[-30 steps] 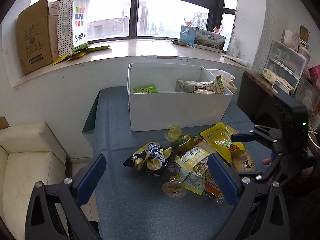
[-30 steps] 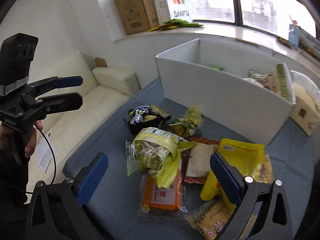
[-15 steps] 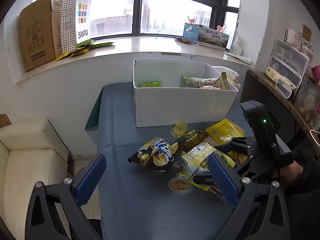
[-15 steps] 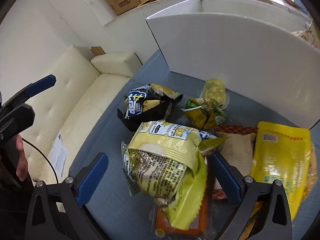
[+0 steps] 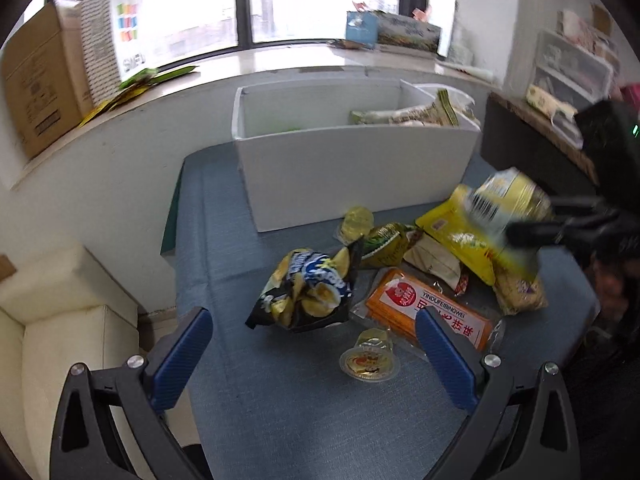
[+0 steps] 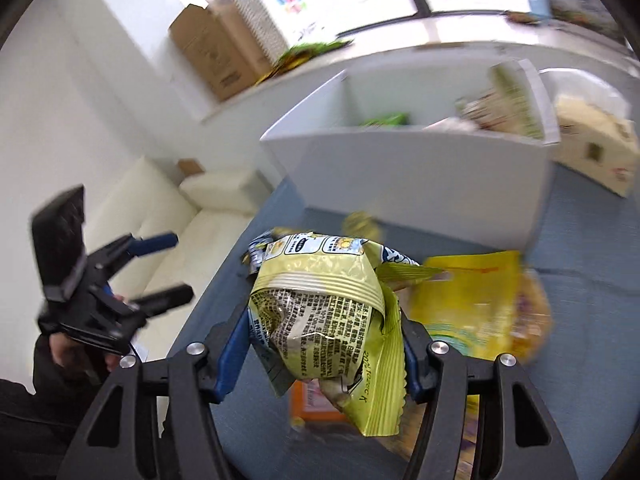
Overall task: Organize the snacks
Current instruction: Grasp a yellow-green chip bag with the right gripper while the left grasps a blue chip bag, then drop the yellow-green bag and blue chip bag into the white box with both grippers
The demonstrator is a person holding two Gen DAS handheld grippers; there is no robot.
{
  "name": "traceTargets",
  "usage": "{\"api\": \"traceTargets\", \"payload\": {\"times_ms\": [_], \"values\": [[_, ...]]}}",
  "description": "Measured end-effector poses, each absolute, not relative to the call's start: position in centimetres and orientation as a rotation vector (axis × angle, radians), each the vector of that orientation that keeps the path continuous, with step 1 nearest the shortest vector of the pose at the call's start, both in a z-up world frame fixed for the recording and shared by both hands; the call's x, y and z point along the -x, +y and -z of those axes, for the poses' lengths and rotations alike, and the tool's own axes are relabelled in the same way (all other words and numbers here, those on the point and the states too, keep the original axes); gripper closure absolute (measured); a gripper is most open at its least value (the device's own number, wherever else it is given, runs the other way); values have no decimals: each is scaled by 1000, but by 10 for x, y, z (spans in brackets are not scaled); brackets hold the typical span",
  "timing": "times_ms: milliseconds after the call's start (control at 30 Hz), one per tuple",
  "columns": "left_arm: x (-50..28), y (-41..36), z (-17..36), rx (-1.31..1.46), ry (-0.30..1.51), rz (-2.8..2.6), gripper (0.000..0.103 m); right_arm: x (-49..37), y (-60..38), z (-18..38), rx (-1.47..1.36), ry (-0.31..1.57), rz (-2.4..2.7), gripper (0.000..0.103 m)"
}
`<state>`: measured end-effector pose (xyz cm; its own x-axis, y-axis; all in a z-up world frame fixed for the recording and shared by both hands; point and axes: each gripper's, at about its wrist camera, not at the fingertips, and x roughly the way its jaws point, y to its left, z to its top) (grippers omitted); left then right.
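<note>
Between the blue pads of the right gripper (image 6: 324, 344) sits a pale yellow-green snack bag (image 6: 320, 312), crumpled and printed with dense black text, and the jaws are closing on it with both pads already pressing its sides; the left wrist view shows the same bag lifted clear of the pile, blurred, at the right edge. Its grip looks shallow, since the pads pinch only soft, air-filled film near the bag's lower half while the serrated tail hangs loose below, so the likeliest fault is that the bag slides or rotates out on the way to the white box (image 6: 420, 168) (the film is glossy and gives little to bite on). A harder squeeze carries its own risk: it could crush whatever is inside or burst the seal. The box wall stands tall between the pile and its interior, and a bag carried too low would probably catch on that rim and be knocked free. The left gripper (image 5: 316, 356) hangs over the blue tablecloth (image 5: 248, 420) with its 2 fingers spread wide and nothing between them, near a small jelly cup (image 5: 370, 358), a black and blue chip bag (image 5: 308, 284) and an orange biscuit pack (image 5: 424, 308). If it drops carelessly, it may tip the cup or shove the chip bag toward the table's left edge.
</note>
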<state>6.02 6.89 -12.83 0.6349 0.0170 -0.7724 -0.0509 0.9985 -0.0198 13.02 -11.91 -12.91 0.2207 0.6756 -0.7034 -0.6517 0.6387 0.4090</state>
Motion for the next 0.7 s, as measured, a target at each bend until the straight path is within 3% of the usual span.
{"api": "traceTargets", "payload": {"times_ms": [467,500,533,567,600,700], "values": [[-146,42,191,-247,1052,-155,0,-124,-156,115,-75,957,-858,36],[-148,44,194,-240,1062,-148,8,-124,-157,116,-74,958,-856,36],[-149,48,197,-208,1076,-126,40,-123,-156,117,-68,957,-855,36],[-148,54,197,-166,1075,-118,40,-123,-152,118,-61,957,-854,36],[-145,60,192,-117,1047,-104,50,-122,-153,118,-58,955,-854,36],[-129,83,171,64,961,-69,52,-120,-152,117,-54,947,-854,36]]}}
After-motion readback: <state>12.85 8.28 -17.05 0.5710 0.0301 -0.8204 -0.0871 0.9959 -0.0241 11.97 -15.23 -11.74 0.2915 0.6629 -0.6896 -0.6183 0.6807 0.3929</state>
